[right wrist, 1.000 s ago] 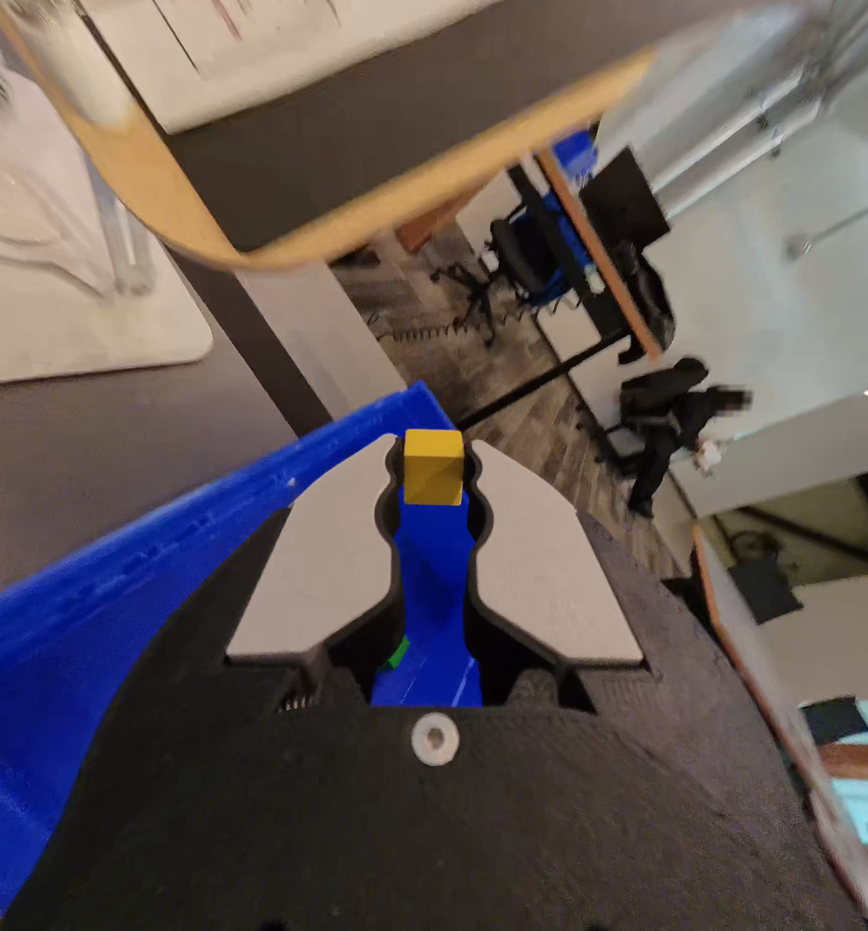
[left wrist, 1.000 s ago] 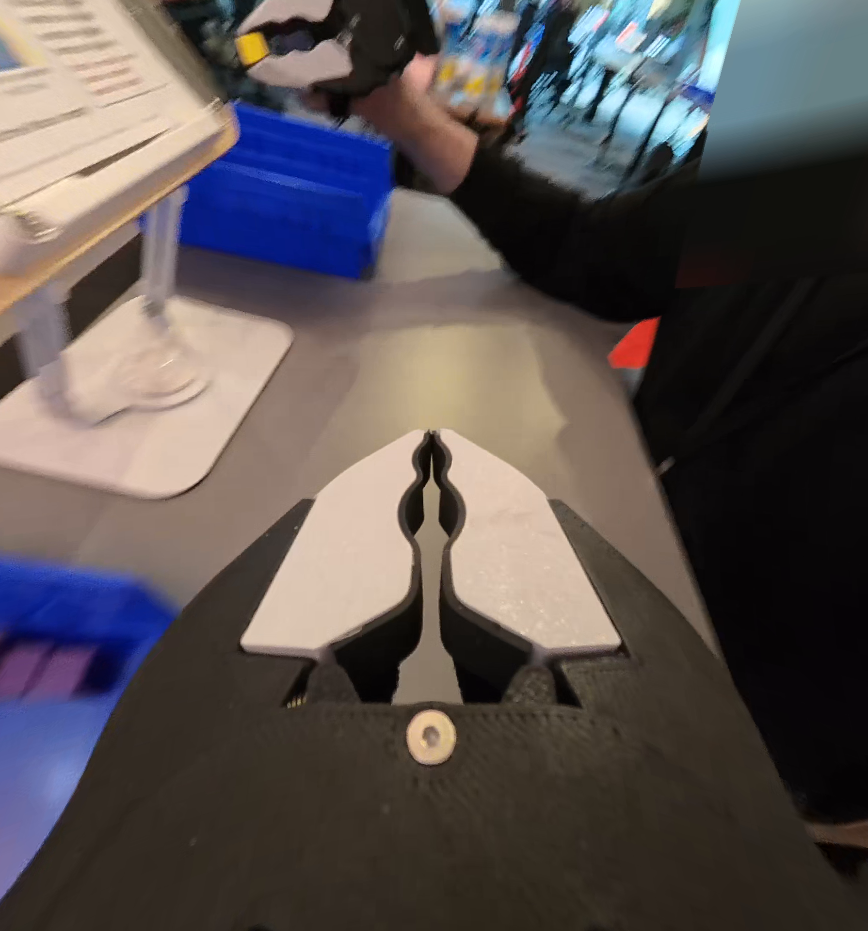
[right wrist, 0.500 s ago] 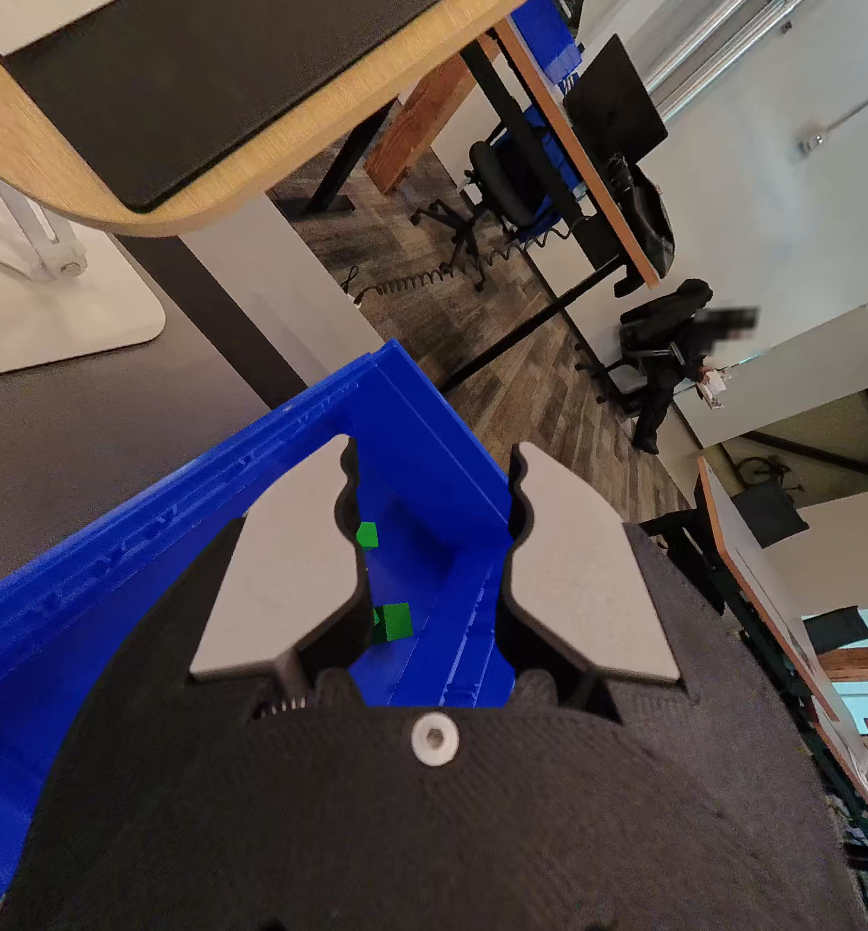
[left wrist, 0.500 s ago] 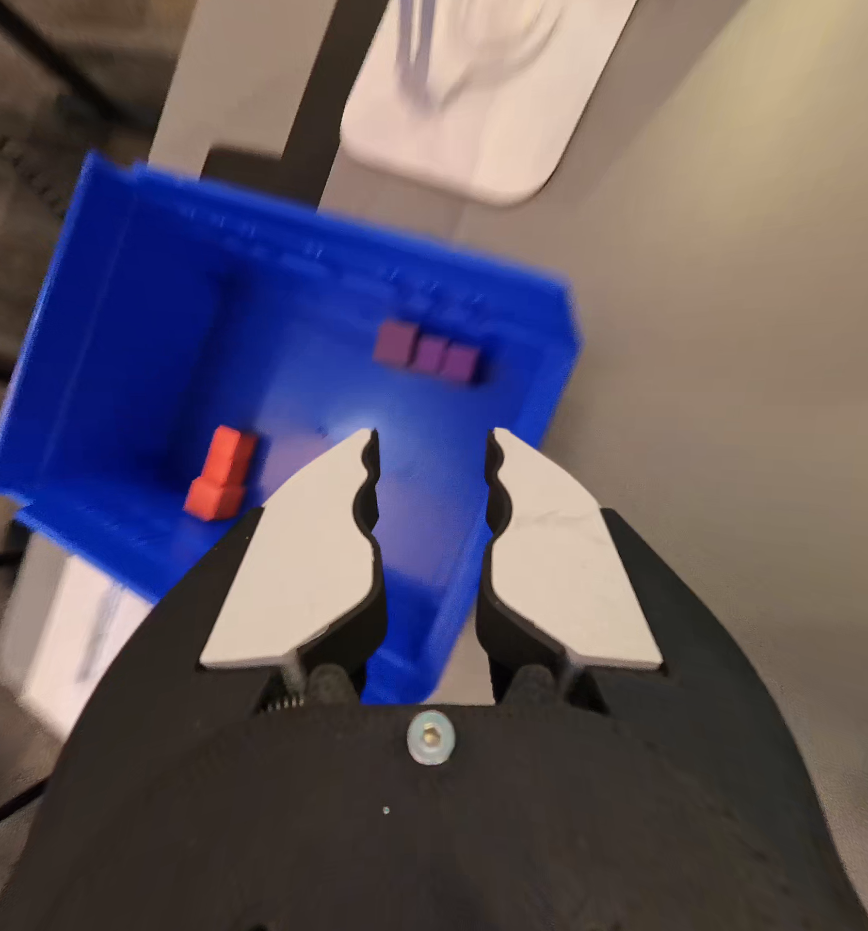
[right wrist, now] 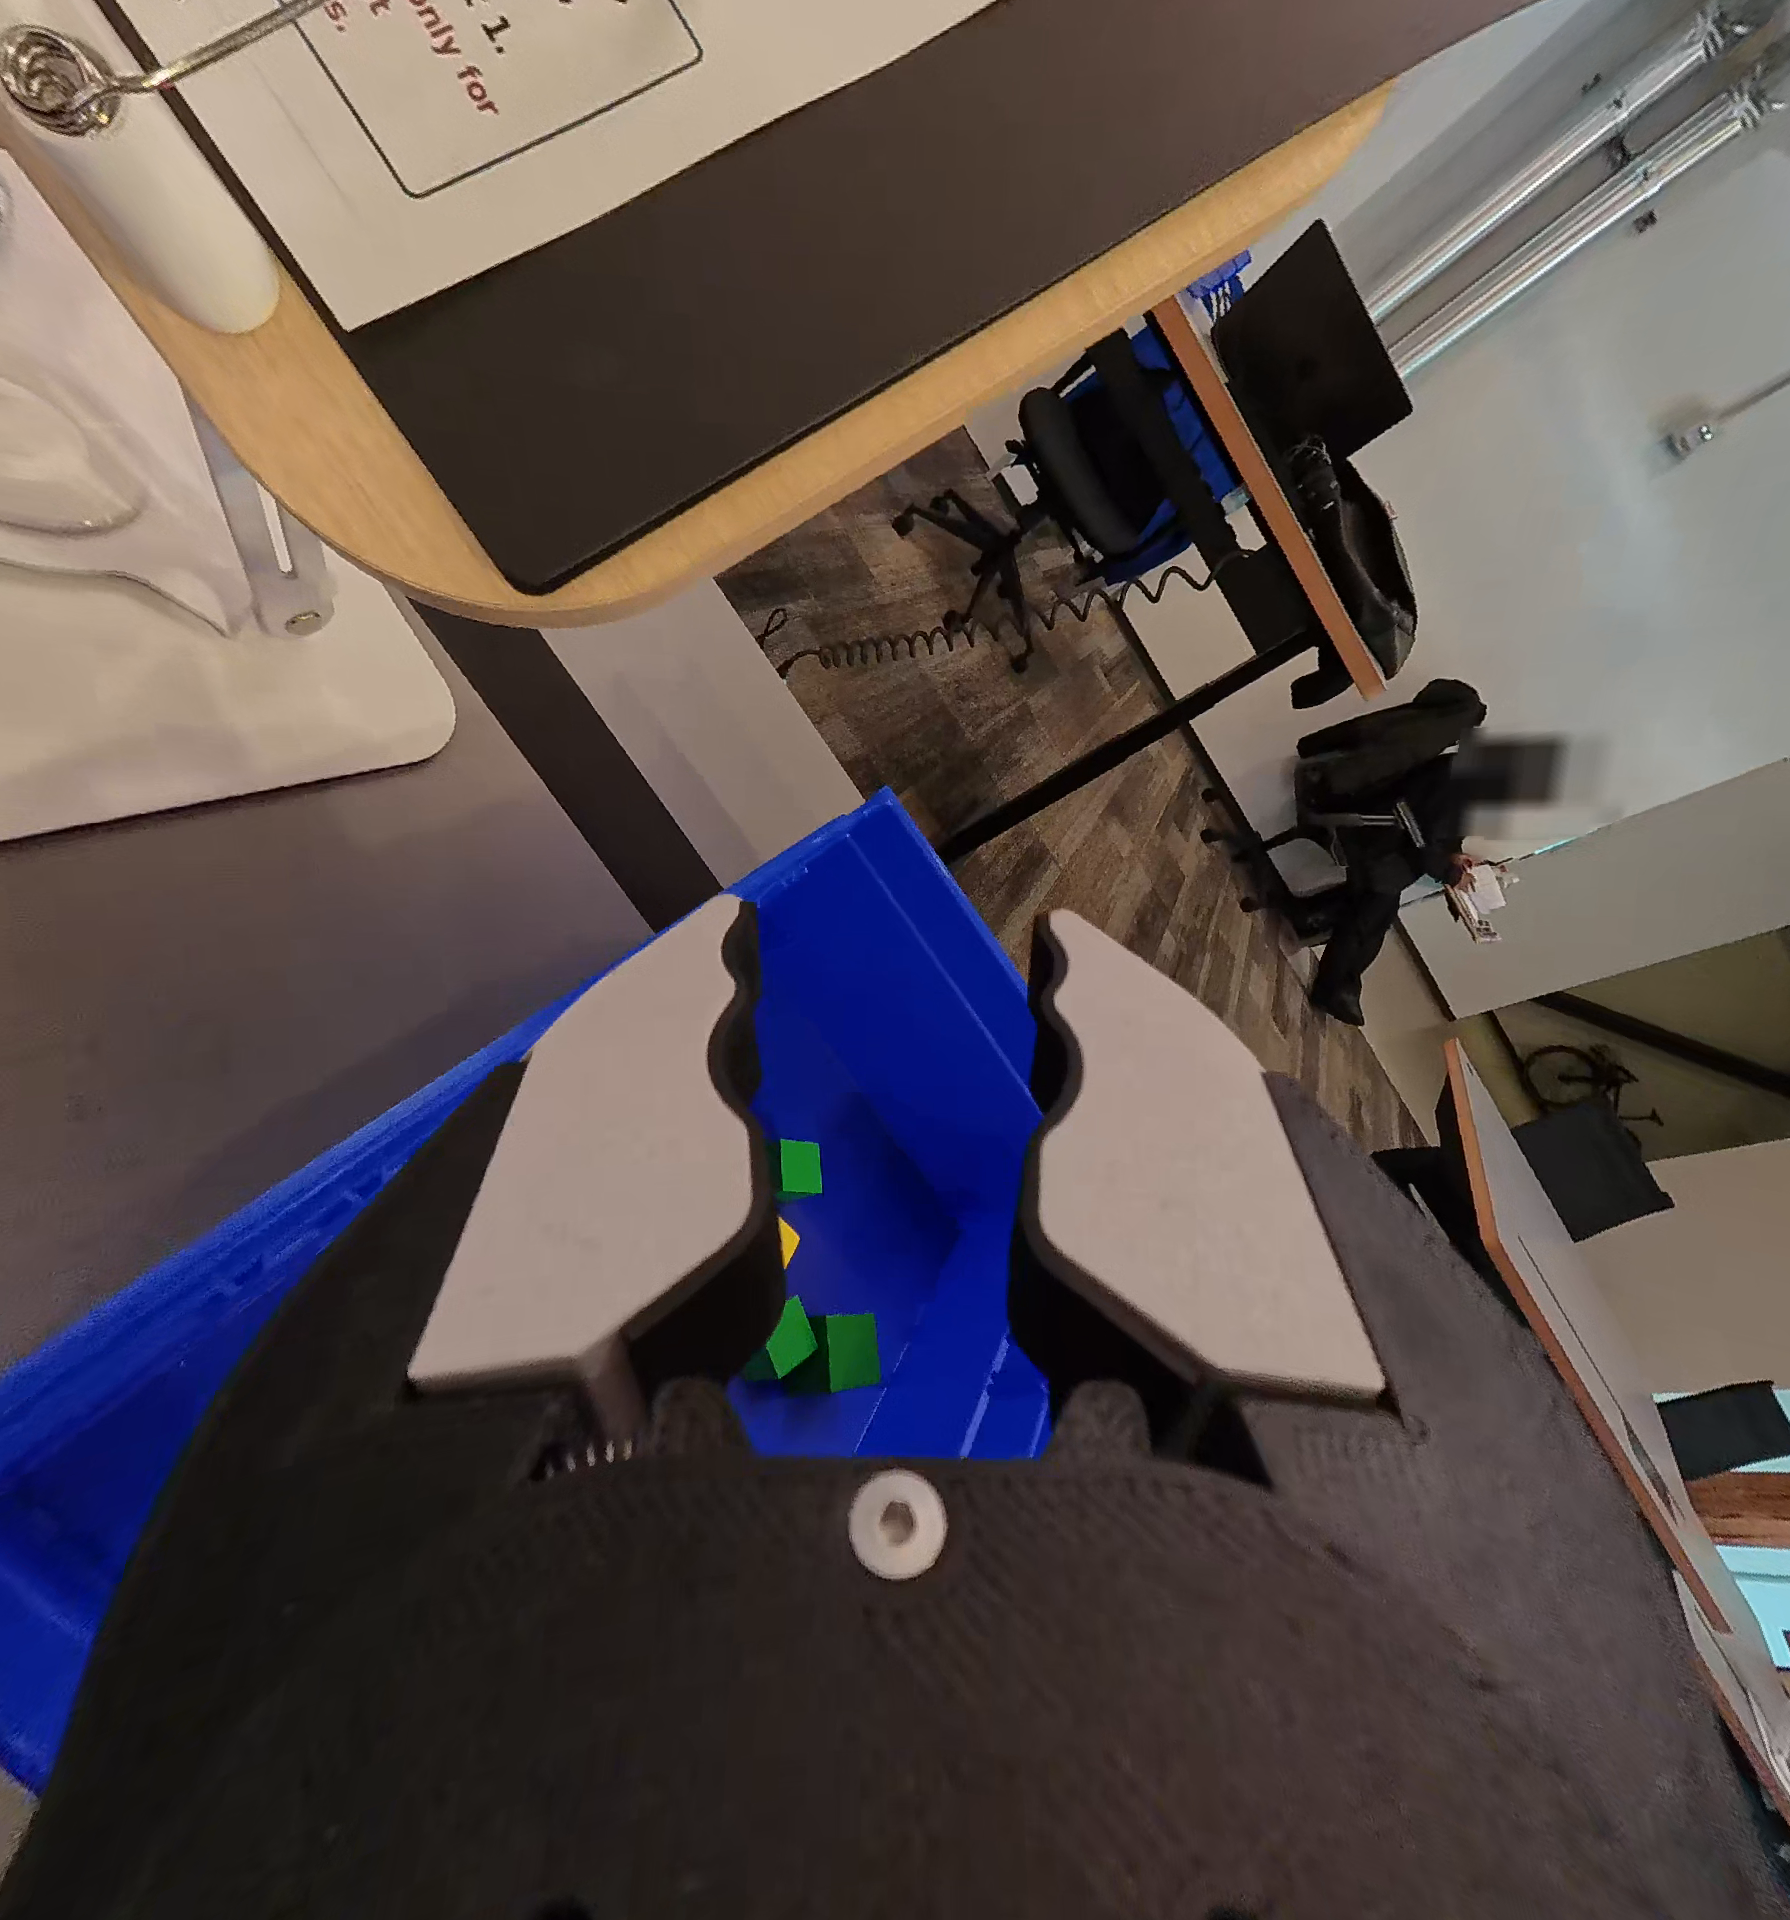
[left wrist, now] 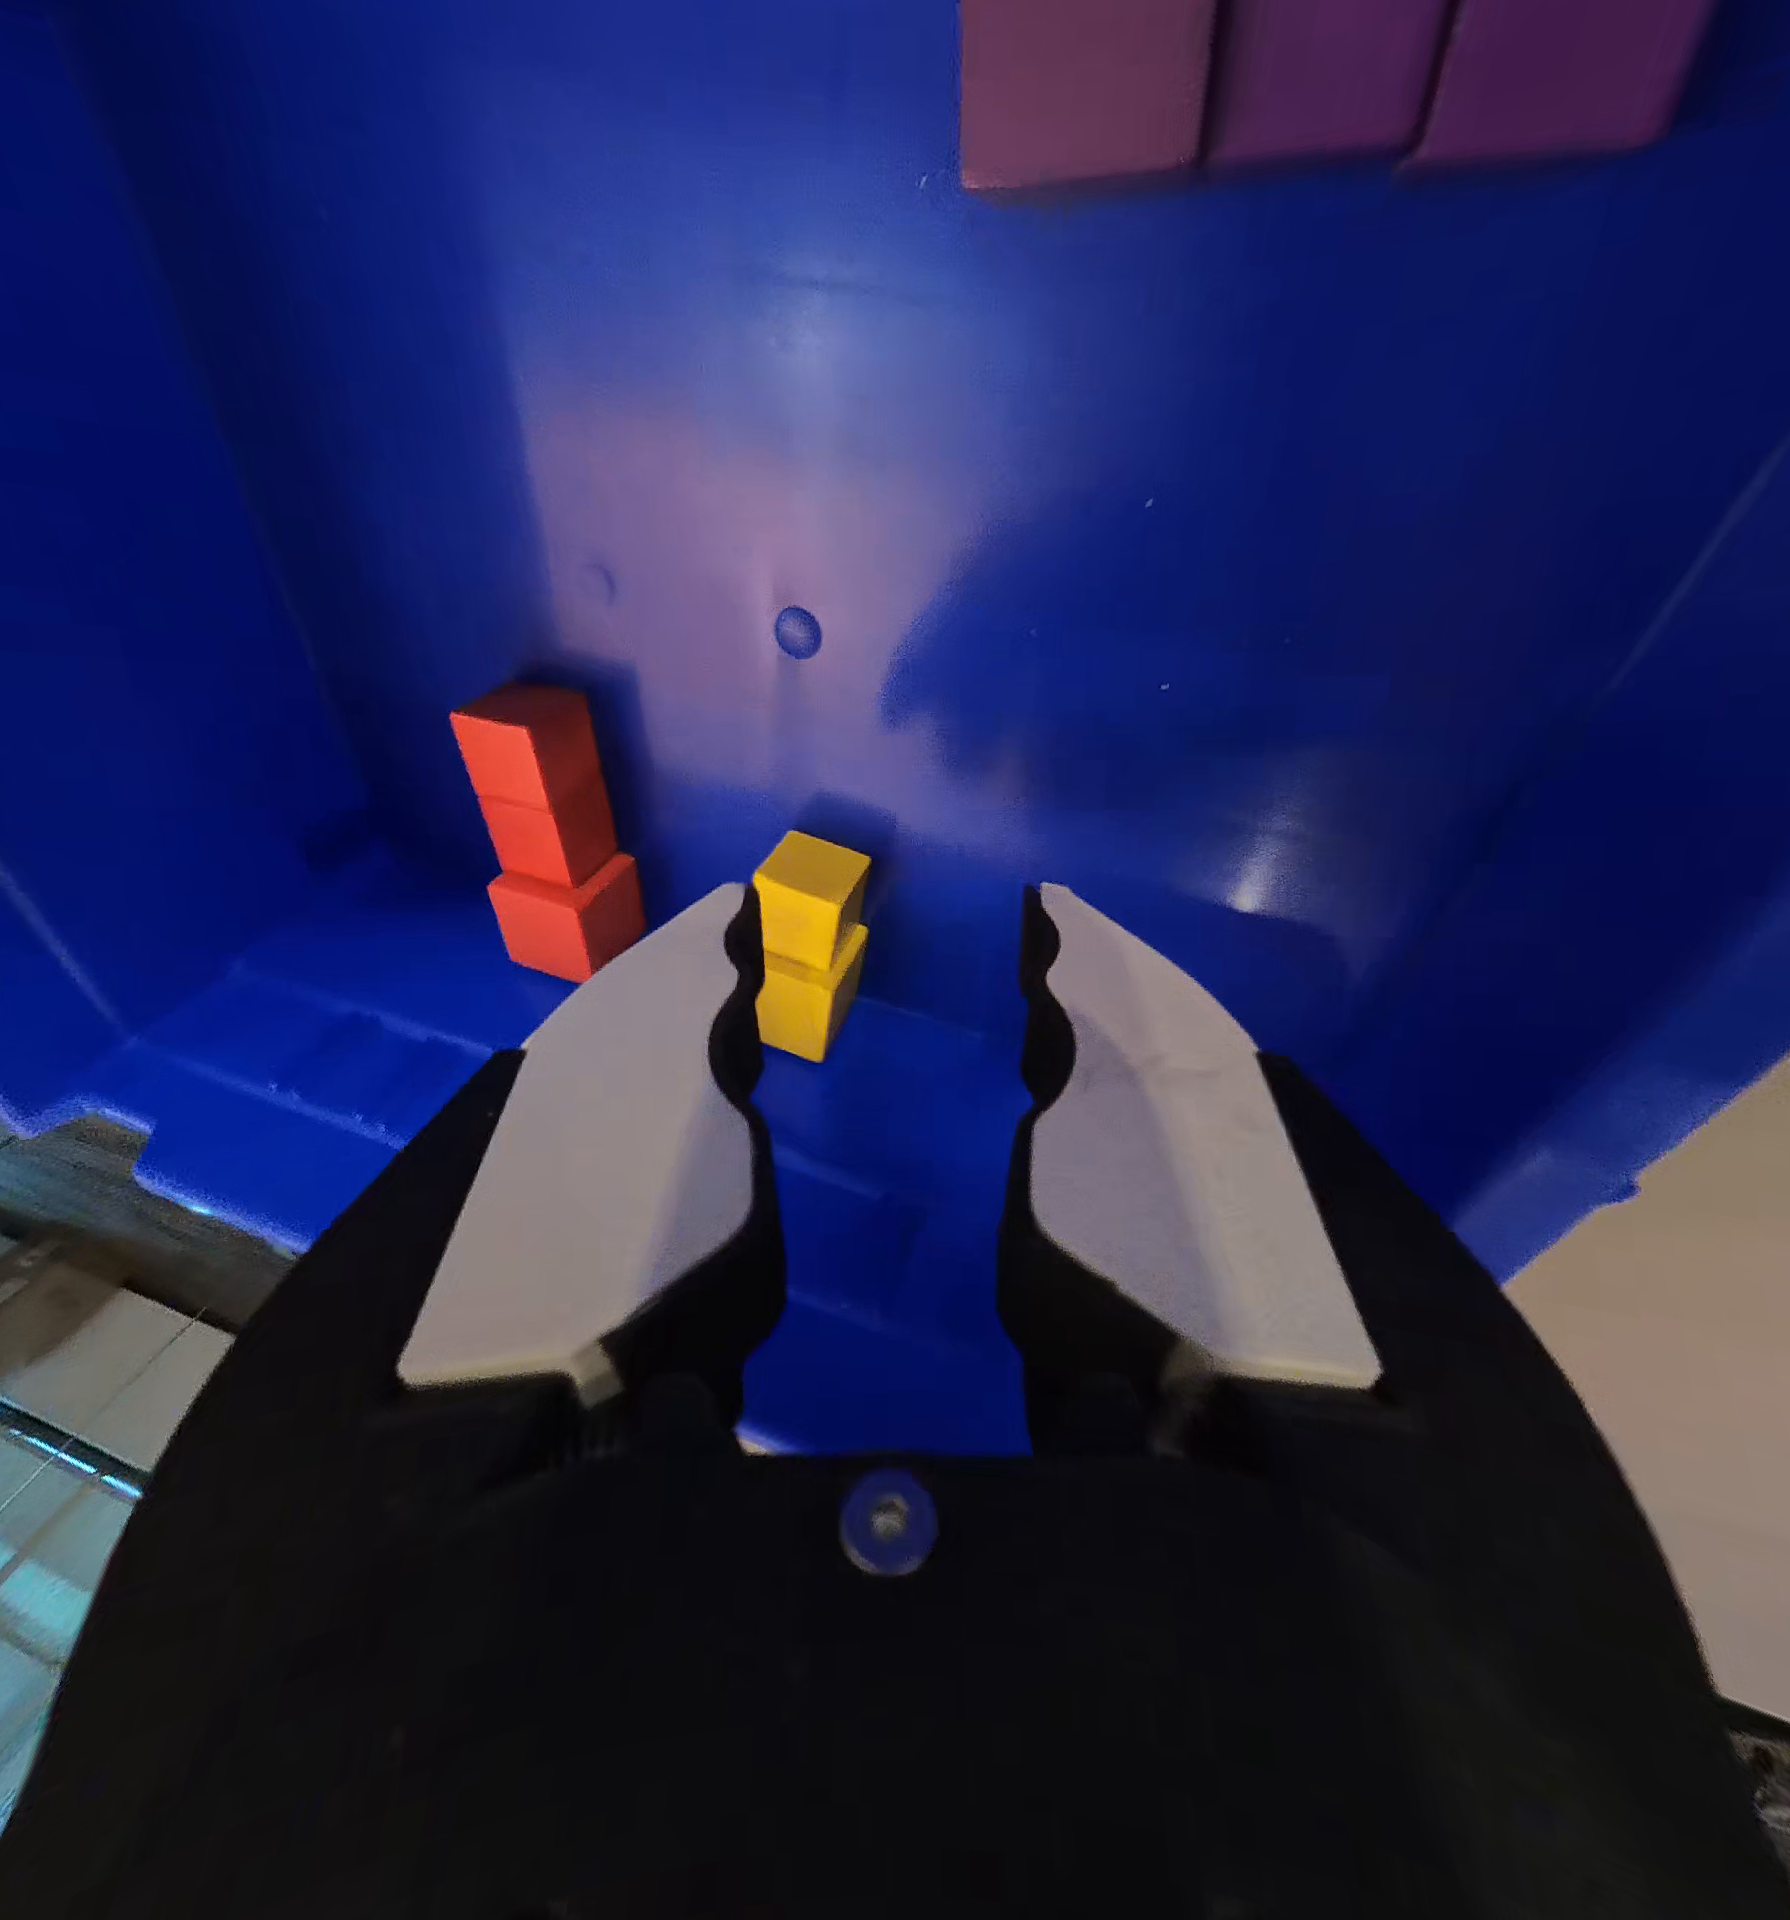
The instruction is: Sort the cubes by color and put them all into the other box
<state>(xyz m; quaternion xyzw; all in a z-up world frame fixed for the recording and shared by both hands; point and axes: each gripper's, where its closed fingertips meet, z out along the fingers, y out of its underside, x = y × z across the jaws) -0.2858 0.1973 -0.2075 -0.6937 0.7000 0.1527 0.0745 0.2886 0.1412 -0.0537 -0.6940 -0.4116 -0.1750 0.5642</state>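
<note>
Blue sorted bin (left wrist: pixel 1286 623) fills the left wrist view: three purple cubes (left wrist: pixel 1327 83) in a row at the top, red cubes (left wrist: pixel 548 831) lined up, apparently three, near the left wall, two yellow cubes (left wrist: pixel 808 956) touching each other just beside the reds. Left gripper (left wrist: pixel 886 914) hangs over this bin, jaws spread wide, holding nothing; the yellow pair sits by its left fingertip, not between the pads.

Right gripper (right wrist: pixel 896 935) is also wide open and empty, over the second blue bin (right wrist: pixel 870 935). In it show green cubes (right wrist: pixel 818 1340), at least three, and a sliver of a yellow cube (right wrist: pixel 787 1242), partly hidden behind the left finger.

Judgement: roughly halfway or a bit more; greens and at least one yellow still need moving.

Room: the sorted bin has wide bare floor in the middle and right. The second bin's corner is tight, walls close to the cubes, and it sits near the grey table (right wrist: pixel 195 987) edge.
</note>
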